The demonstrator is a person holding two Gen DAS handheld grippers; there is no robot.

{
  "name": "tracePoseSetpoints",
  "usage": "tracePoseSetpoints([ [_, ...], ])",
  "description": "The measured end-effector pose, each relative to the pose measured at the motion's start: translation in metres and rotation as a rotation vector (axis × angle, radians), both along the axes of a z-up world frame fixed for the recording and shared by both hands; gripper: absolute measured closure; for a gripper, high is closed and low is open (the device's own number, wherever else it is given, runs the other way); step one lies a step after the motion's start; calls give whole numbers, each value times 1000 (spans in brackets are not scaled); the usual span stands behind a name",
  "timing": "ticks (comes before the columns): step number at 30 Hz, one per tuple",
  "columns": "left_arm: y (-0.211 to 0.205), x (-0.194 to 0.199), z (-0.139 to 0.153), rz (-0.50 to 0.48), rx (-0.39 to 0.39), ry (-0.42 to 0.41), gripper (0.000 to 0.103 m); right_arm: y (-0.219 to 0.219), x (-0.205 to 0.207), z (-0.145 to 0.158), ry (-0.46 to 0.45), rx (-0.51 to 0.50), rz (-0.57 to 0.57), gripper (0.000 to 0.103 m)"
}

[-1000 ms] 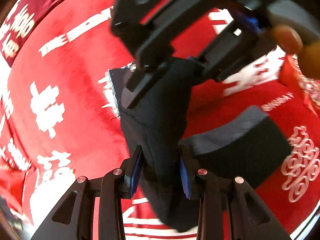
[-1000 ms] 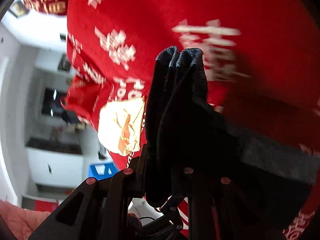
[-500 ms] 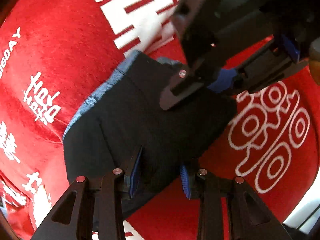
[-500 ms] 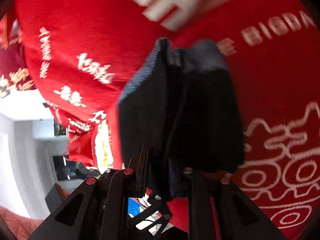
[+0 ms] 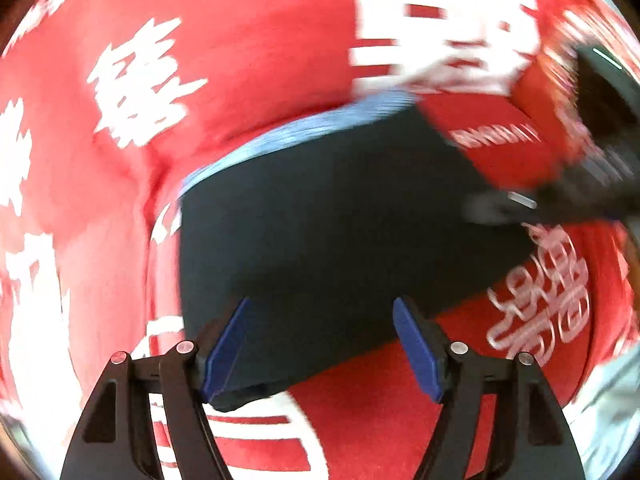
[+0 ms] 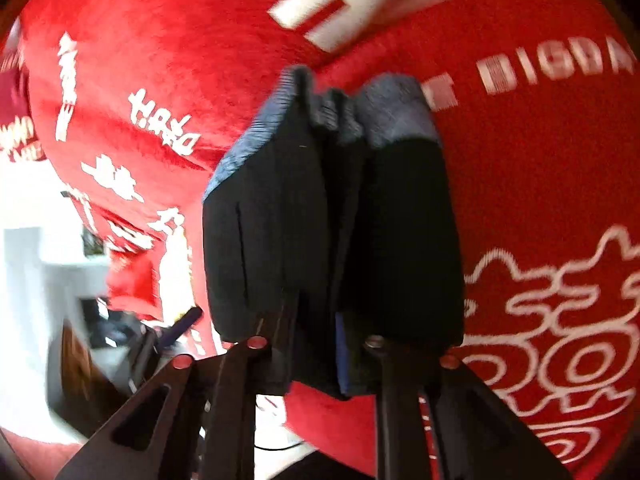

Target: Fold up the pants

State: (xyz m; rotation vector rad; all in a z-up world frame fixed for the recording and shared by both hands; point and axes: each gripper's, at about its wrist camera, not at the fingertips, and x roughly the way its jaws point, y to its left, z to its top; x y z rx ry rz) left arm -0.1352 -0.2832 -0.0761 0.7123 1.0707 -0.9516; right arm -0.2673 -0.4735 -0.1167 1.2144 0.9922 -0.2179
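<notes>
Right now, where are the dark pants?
The folded pants lie on the red blanket, just ahead of the open left gripper. In the right wrist view, the right gripper pinches their bunched edge.

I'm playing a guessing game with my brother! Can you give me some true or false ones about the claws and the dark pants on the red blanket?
1. The left claw is wide open. True.
2. The pants are bright yellow. False: they are dark, nearly black, with a bluish-grey edge.
3. The right claw is pinching a bunch of the pants. True: folded layers stand up between its fingers.
4. The blanket underneath is plain green. False: it is red with white writing and patterns.
5. The left claw is squeezing the pants tight. False: its blue pads stand far apart, with the cloth lying loose between them.
</notes>
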Motion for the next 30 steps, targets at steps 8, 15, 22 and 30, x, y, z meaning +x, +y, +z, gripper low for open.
tracePoseSetpoints([
  [8,7,51,-44,147,77,115,21,10,-2,-4,161,-148,64,86],
  [15,2,53,-48,159,83,116,14,31,9,15,307,-332,126,71],
  [22,2,57,-46,149,89,136,14,47,3,30,395,-372,61,68],
  [30,18,66,-37,129,119,137,14,68,-12,37,447,-357,-55,52],
])
